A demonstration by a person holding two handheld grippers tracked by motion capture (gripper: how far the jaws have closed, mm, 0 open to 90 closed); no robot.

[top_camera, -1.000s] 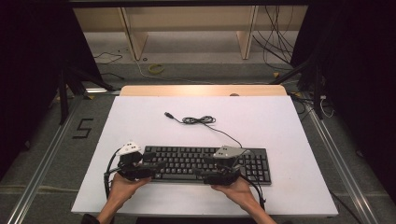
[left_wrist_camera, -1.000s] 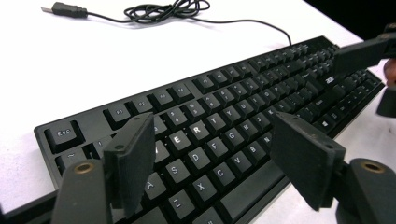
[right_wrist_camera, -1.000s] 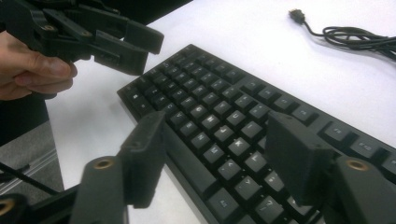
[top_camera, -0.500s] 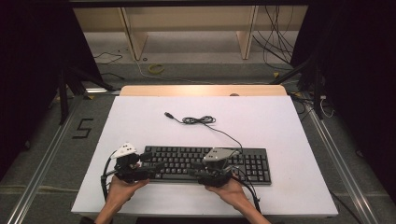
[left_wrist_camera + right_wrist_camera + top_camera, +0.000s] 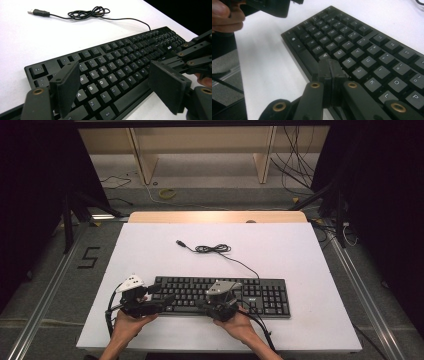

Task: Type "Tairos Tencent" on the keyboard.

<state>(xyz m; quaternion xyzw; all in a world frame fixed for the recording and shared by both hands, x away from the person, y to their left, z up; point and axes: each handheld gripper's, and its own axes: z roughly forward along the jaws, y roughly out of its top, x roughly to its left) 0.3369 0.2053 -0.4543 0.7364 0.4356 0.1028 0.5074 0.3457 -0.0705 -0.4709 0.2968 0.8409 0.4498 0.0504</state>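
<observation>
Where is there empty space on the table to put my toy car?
Bare white table lies left of the coiled cable, and more right of it, beyond the keyboard. The near edge is crowded: the left gripper, jaws wide open, and the right gripper, jaws together, hang over the keys.

The keyboard (image 5: 220, 295) is black and full-size, with white letters on its keys and a number pad at its right end. It lies flat on the white tabletop (image 5: 300, 250), in the lower middle of the high view, its long side parallel to the bottom edge of the frame. A thin black cable (image 5: 235, 260) leaves its back edge and runs toward the upper left, gathers into a small loose coil, and ends in a USB plug (image 5: 180, 243) lying on the tabletop above the keyboard.
</observation>
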